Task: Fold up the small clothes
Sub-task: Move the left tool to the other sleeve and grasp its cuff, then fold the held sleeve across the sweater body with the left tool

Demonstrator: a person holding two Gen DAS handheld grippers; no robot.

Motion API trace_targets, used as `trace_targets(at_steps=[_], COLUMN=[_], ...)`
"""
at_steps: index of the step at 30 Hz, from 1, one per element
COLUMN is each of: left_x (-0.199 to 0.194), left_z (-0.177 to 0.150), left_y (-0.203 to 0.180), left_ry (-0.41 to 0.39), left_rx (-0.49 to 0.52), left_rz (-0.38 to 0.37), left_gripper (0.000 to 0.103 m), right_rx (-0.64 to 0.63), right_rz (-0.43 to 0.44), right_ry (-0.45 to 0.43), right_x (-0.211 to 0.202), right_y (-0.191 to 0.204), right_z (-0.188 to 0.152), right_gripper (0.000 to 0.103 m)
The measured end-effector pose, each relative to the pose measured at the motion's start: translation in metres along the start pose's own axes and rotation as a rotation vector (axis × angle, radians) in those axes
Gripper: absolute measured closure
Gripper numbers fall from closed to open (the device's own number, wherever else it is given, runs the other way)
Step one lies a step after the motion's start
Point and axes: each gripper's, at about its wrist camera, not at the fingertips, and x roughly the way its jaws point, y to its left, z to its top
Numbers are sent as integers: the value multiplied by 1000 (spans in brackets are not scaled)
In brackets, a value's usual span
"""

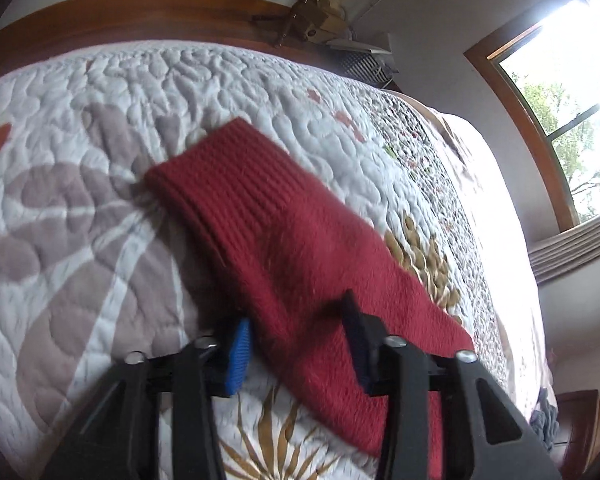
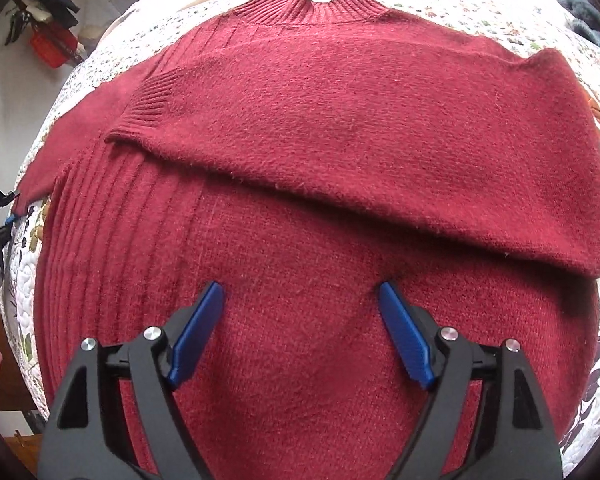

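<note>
The red sweater (image 2: 340,128) lies flat on the quilted bed (image 1: 80,208), one sleeve already folded across its chest. The left tool (image 1: 296,340), spread wide, straddles the other sleeve (image 1: 260,216) – likely to pinch it (nothing gripped yet) – while the right tool (image 2: 300,328) hovers released above the body.
</note>
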Motion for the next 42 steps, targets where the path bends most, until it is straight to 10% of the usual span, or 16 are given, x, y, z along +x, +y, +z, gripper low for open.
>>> trace_targets(at_steps=[4, 17, 33, 42], left_x=[4, -37, -20, -1], left_z=[8, -27, -178, -258], left_y=[1, -87, -247, -288], left_ry=[-3, -64, 100, 207], left_rx=[-4, 290, 553, 542], left_rz=[-6, -89, -327, -405], left_gripper=[93, 97, 97, 97], right_rx=[0, 26, 73, 110], right_rz=[6, 20, 24, 37], right_ry=[-1, -19, -71, -77], right_x=[1, -17, -55, -52], right_y=[0, -5, -46, -68], right_z=[1, -7, -31, -41], right_gripper=[22, 32, 33, 33])
